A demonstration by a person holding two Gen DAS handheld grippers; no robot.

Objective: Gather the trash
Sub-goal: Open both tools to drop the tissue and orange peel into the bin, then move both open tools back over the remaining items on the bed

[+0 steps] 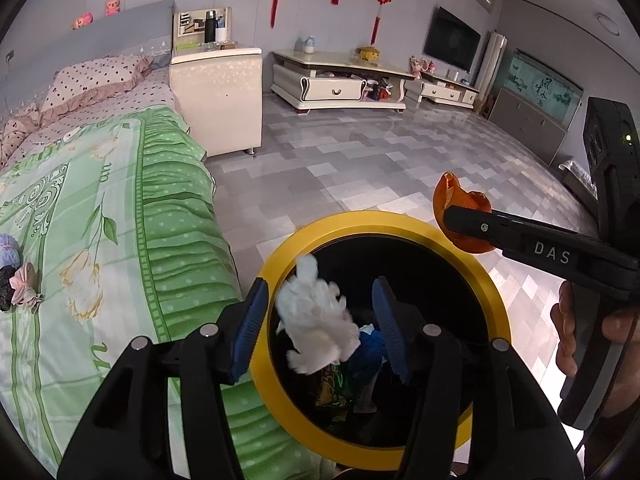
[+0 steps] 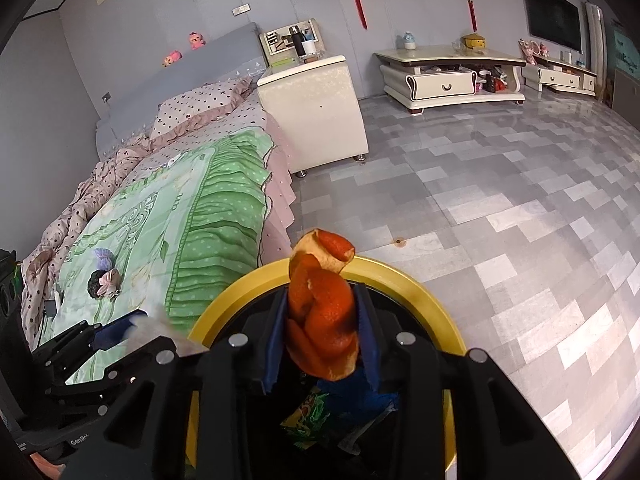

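Blue-padded fingers (image 1: 252, 320) of my left gripper (image 1: 320, 320) stand wide apart right in front of the lens, directly over the round black trash bin with the yellow rim (image 1: 496, 300). Between them sits a crumpled white wad of tissue (image 1: 316, 320); it lies close to the left pad, but I cannot tell whether it touches either one, and the right pad is clearly apart from it. Below it, inside the bin, I see a green printed snack wrapper (image 1: 332, 392) and a blue crumpled scrap (image 1: 370, 344).

On the other side, my right gripper (image 2: 324, 332) has its 2 fingers (image 2: 370, 344) drawn narrow and clamped on a curled orange fruit peel (image 2: 320, 312), which sticks up past the fingertips. In the left wrist view that peel (image 1: 444, 196) hangs above the far right part of the yellow rim, pinched in the long black fingers marked DAS.

Just beside the bin, on its left, the bed with the green floral cover (image 1: 100, 220) reaches down to the grey tiled floor (image 1: 360, 160). Near the bed's left edge lie 3 small fabric bundles, 1 lilac, 1 black and 1 pink (image 1: 24, 284). A cream bedside cabinet (image 1: 220, 100) stands at the head of the bed.
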